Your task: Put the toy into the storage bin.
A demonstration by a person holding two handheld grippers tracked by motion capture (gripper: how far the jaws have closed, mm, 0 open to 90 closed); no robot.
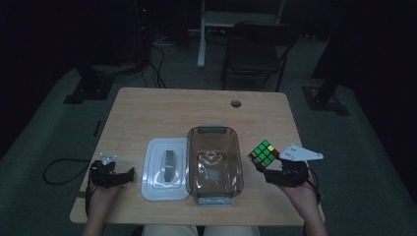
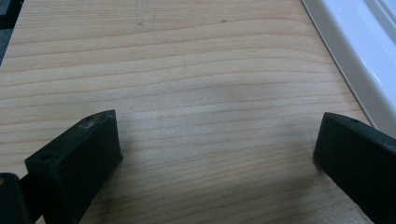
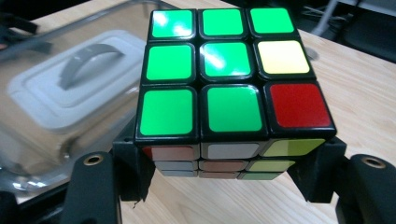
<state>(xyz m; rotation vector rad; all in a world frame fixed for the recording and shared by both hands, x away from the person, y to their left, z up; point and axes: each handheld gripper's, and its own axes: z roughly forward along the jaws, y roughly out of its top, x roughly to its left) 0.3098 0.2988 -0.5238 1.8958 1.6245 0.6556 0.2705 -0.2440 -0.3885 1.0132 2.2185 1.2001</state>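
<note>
Right gripper view puts the puzzle cube [image 3: 229, 93] dead centre, clamped by the right gripper [image 3: 229, 177] with one black jaw pressed flat on each of two opposite side faces, low on the body. It looks like a light, rigid plastic thing with glossy stickers, so I'd guess it is a bit slick. Flat, square contact like this should hold it. A pinch across corners could twist a layer round or let it slide out.

Its top face is mostly green, with one yellow tile at the right edge and a red one in the lower right corner. The near side shows pale, reddish and yellow-green tiles, though the dim light leaves those colours uncertain.

High view places the cube [image 1: 263, 153] right of centre, lifted off the table [image 1: 162, 105] just beside the clear brown-tinted container [image 1: 215, 164], with the white lid [image 1: 166, 169] lying flat to the left of that. The left gripper [image 1: 112, 176] sits at lower left, its jaws spread wide over bare wood with nothing between them.
</note>
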